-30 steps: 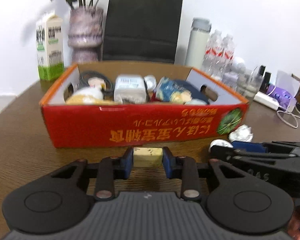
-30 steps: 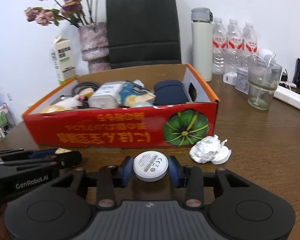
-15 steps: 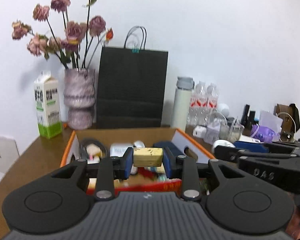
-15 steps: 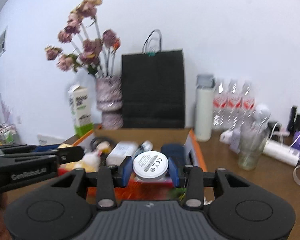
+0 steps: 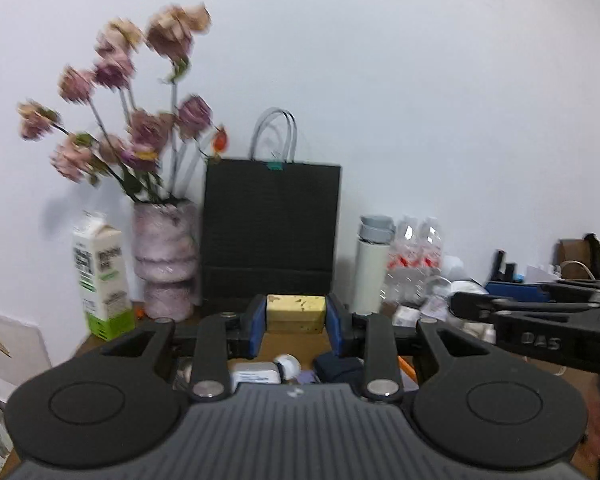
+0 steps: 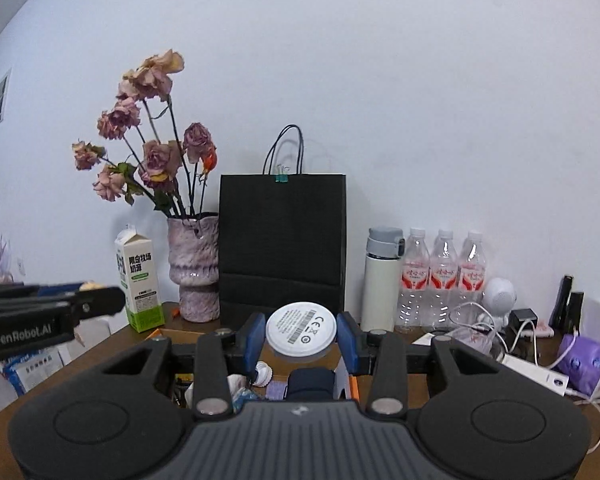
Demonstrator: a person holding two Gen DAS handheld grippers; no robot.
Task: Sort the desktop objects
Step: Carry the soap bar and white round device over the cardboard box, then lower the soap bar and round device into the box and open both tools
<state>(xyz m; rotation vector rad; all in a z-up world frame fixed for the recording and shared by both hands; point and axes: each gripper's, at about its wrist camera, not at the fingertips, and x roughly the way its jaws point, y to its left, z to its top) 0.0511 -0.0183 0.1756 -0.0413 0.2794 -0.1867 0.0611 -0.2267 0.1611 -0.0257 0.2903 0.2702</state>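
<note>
Yellow block (image 5: 296, 313) is sitting crosswise between the blue pads of the left gripper (image 5: 296, 320), its long axis running from pad to pad and one broad, speckled face turned toward the camera. The pads are pressing on both short ends, so the gripper is partly closed and clamped on it. White round disc (image 6: 301, 335) is being held the same way in the right gripper (image 6: 302, 338): its labelled flat face, with a barcode, is tilting up toward the camera, and the pads are gripping its rim on either side.

Both items are hanging in the air above the box (image 6: 354, 386), of which only an orange edge and some contents are showing under each gripper: a navy case (image 6: 311, 384), a white adapter (image 5: 256, 375) and small white pieces that are hard to name. The gripper bodies are hiding most of the box and the near part of the table (image 6: 480, 380).

Farther back, a milk carton (image 6: 139, 282), a vase (image 6: 194, 270) of dried flowers, a black paper bag (image 6: 282, 242), a white flask (image 6: 381, 280) and water bottles (image 6: 444, 280) are standing along the wall. The left view is blurring the flowers and bottles. Each gripper is reaching into the edge of the other's view, cut off by the frame.
</note>
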